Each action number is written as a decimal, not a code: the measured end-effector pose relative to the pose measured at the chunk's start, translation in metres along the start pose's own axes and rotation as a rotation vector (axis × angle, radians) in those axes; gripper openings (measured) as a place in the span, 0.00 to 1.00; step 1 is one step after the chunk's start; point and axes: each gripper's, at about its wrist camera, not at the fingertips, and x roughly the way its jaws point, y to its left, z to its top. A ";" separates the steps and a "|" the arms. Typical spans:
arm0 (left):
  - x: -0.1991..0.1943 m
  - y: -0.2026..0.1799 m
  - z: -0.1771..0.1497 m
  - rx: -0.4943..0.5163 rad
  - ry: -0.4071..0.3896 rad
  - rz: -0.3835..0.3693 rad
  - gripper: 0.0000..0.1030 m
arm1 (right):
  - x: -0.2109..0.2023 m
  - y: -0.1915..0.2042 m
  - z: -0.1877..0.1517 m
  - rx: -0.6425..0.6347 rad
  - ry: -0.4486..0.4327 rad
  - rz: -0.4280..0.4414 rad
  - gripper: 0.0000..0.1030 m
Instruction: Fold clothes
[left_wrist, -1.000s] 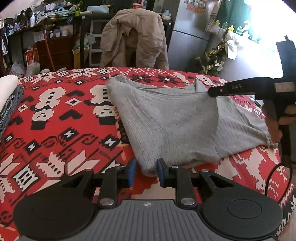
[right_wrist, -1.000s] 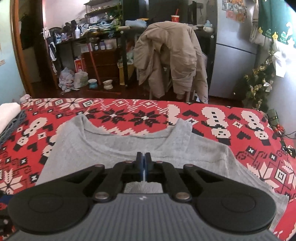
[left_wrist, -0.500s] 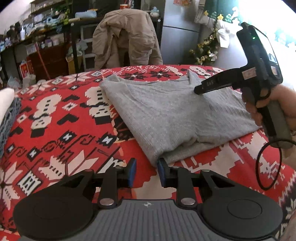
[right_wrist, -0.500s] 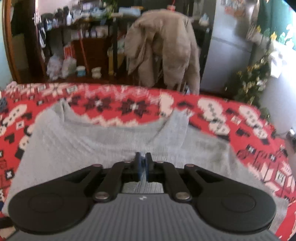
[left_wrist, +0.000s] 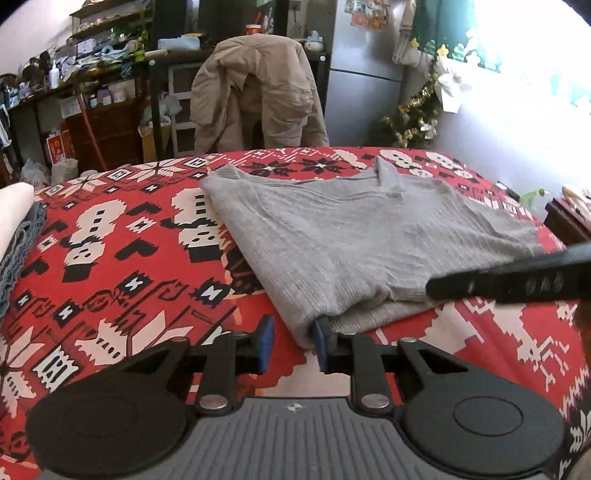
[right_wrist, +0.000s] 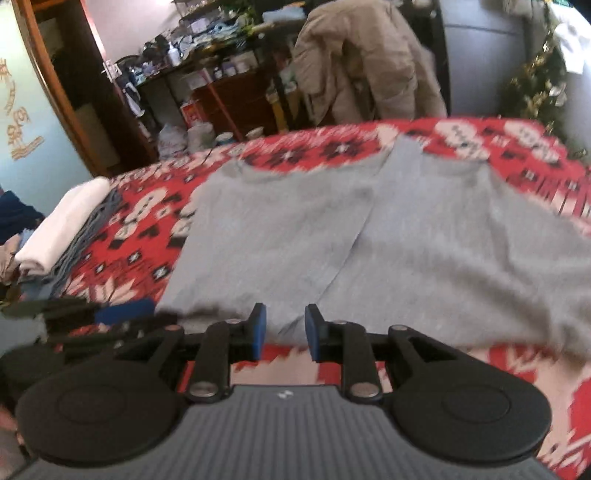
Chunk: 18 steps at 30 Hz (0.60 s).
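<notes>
Grey sweater (left_wrist: 354, 236) lies w/ long axis left-right; near-left corner sits btwn closing left gripper (left_wrist: 291, 341) jaws, unpinched. Right gripper (right_wrist: 281, 330) opening, empty, at near hem.

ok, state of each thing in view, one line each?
grey sweater: partly folded, flat on the red blanket
left tool: jaws closing, sweater's near corner between them, not clamped
right tool: jaws opening, sweater hem between them, unpinched
folded stack: at blanket's left edge
beige jacket: draped over chair
</notes>
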 end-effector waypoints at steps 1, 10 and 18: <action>0.000 0.000 0.000 -0.001 -0.002 0.001 0.12 | 0.002 0.000 -0.002 0.010 0.004 0.002 0.24; -0.004 -0.003 -0.005 0.049 -0.010 0.042 0.03 | -0.007 -0.002 -0.005 0.036 -0.025 0.004 0.00; -0.002 -0.003 -0.008 0.080 0.022 0.050 0.05 | -0.003 -0.011 -0.014 0.036 0.021 -0.017 0.00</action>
